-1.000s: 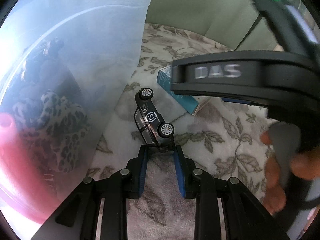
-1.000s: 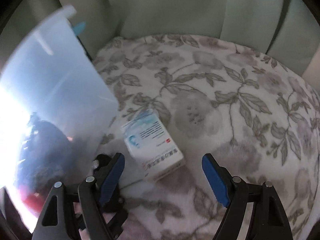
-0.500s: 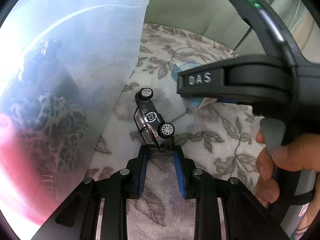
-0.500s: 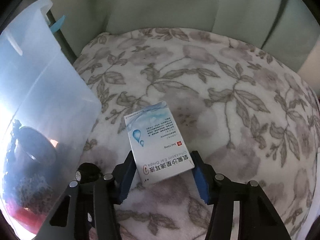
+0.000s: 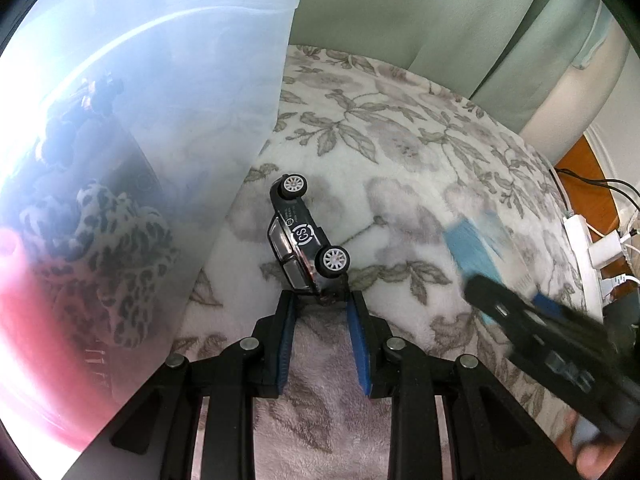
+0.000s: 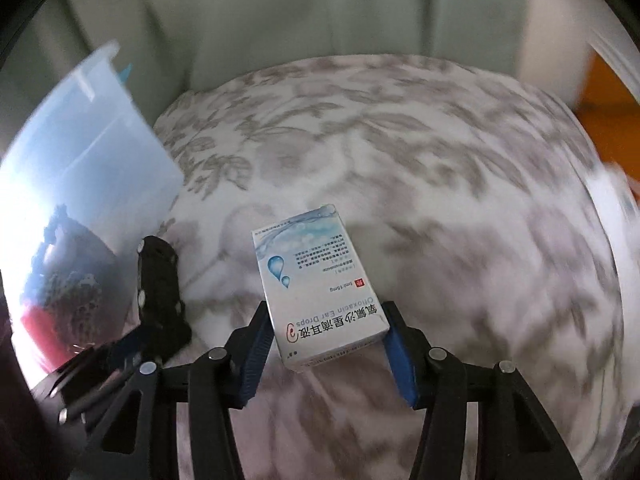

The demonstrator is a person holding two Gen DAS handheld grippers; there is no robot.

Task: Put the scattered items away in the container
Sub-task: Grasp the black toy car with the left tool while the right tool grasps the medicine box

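Left gripper (image 5: 322, 300) nearest in its own view, blue pads (image 5: 286, 344) pinching the rear end of a black toy car (image 5: 302, 236). Car tipped on its side, white wheels facing right, nose pointing away, lying over the floral blanket (image 5: 400, 148). Directly left of the car, close by its roof side, the wall of a translucent plastic container (image 5: 160, 100); through it, blurred, a leopard-print fabric item (image 5: 120, 240) and something red (image 5: 36, 340) lower down. At the right edge of that view, motion-blurred, the right gripper carrying a light-blue box. Farther right, a white power strip (image 5: 580, 248) with cables on an orange surface. Beyond the blanket, pale green curtain (image 5: 400, 12).

From the right wrist: right gripper (image 6: 324, 336) clamped on the near end of an ear drops box (image 6: 316, 280), pads pressed against its two long sides, printed face up, text upside down to the camera. Box raised above the blanket, background streaked with motion. To the left, the black body of the left gripper, and behind it the same container (image 6: 80, 168), its rim tilted in the fisheye. Curtain across the far side.
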